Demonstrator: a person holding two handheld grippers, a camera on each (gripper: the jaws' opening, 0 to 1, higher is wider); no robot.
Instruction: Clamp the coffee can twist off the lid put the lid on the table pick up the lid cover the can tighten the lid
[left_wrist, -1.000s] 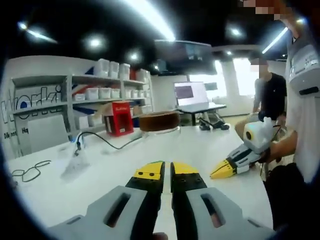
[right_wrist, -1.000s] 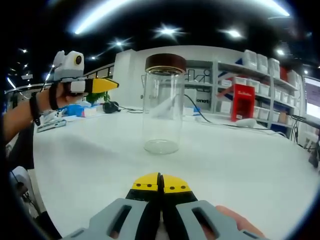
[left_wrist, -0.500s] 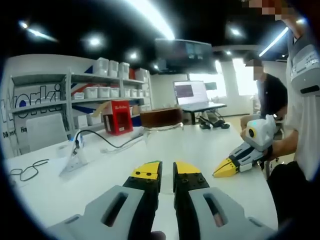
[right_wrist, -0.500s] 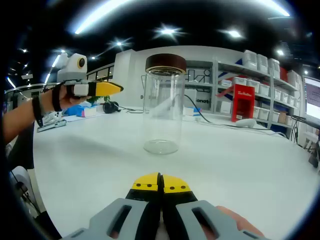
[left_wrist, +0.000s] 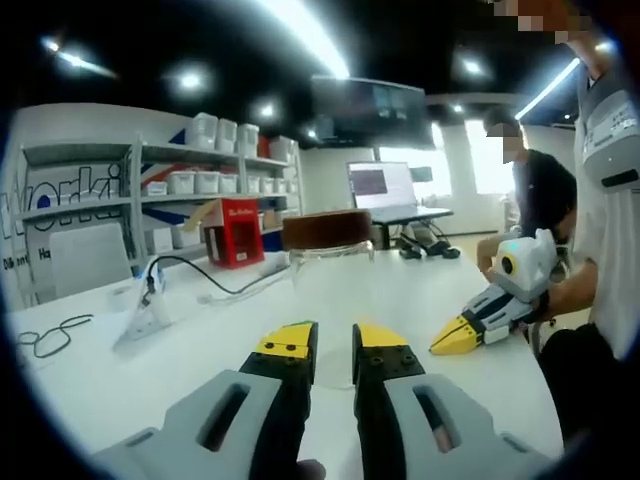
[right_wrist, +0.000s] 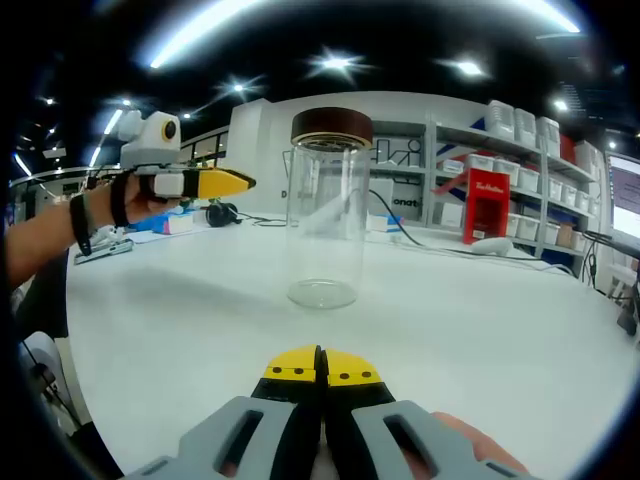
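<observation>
Yellow-tipped jaws of your right gripper (right_wrist: 321, 365) sit nearest in the right gripper view, pressed together and grasping nothing, resting low over the white worktop (right_wrist: 500, 330). Your left gripper (left_wrist: 333, 342) has its jaws slightly parted with a narrow gap, also empty.

Beyond the right gripper, in the middle of the worktop, stands the coffee can (right_wrist: 325, 210), a clear glass jar, upright and apparently empty. Its dark brown lid (right_wrist: 331, 125) is on top. Your left gripper hangs well apart from it, off to one side in the air.

By this, nothing in the task looks done: the can is not clamped, the lid not twisted off. Every step is left.

In the left gripper view the can's glass body nearly vanishes against the pale worktop. Farther back stand shelves with white boxes (right_wrist: 525, 125); their contents are unreadable.
</observation>
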